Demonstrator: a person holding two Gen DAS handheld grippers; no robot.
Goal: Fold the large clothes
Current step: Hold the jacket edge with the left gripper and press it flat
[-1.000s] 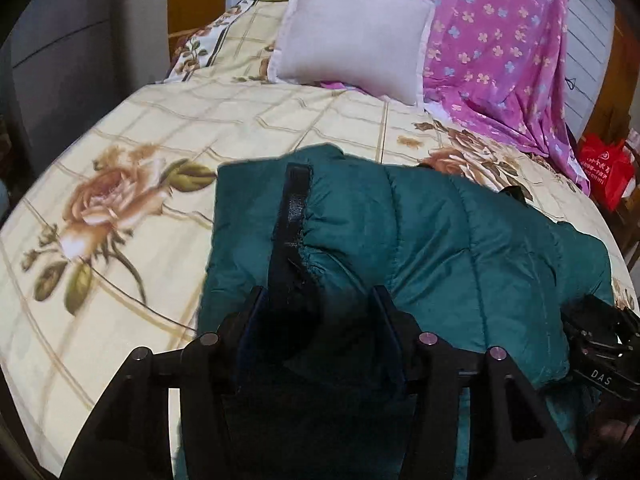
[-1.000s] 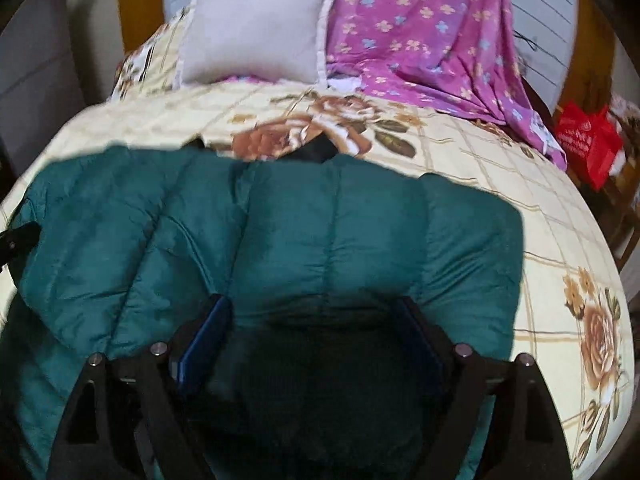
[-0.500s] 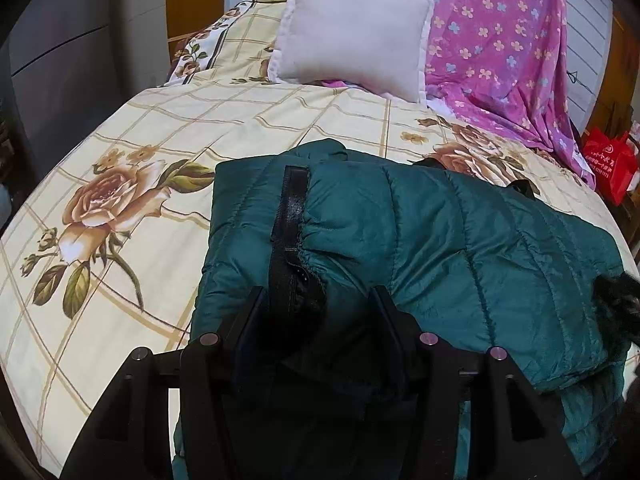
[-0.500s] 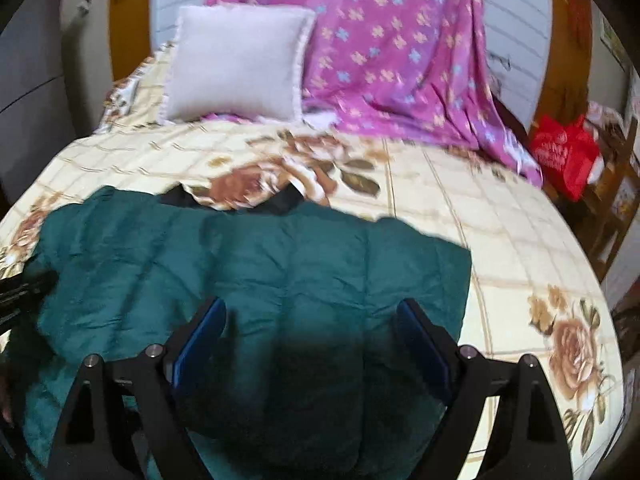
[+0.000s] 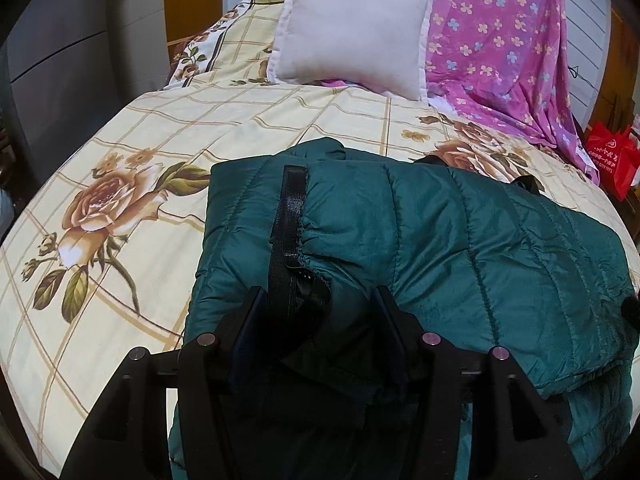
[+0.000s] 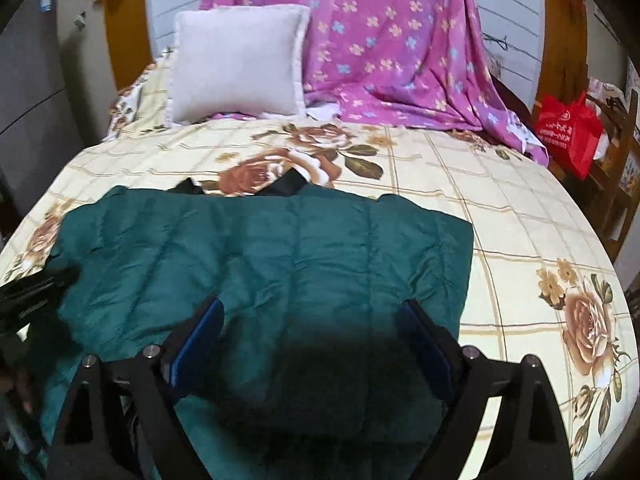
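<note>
A dark green quilted jacket (image 5: 440,240) lies folded over on the bed (image 5: 120,168), with a black zipper strip (image 5: 290,208) along its left edge. It also shows in the right wrist view (image 6: 280,248). My left gripper (image 5: 316,300) has its jaws partly apart around a bunched fold of the jacket near the zipper. My right gripper (image 6: 312,312) is open wide, just above the jacket's near edge, holding nothing. The left gripper's body shows at the far left of the right wrist view (image 6: 28,292).
A white pillow (image 5: 352,28) and a pink flowered sheet (image 5: 500,40) lie at the head of the bed. A red bag (image 6: 568,128) sits on a wooden chair at the right. A grey cabinet (image 5: 52,40) stands at the left.
My right gripper has pulled back and risen away from the jacket, which now lies flatter. It has left the left wrist view. The left gripper has hardly moved.
</note>
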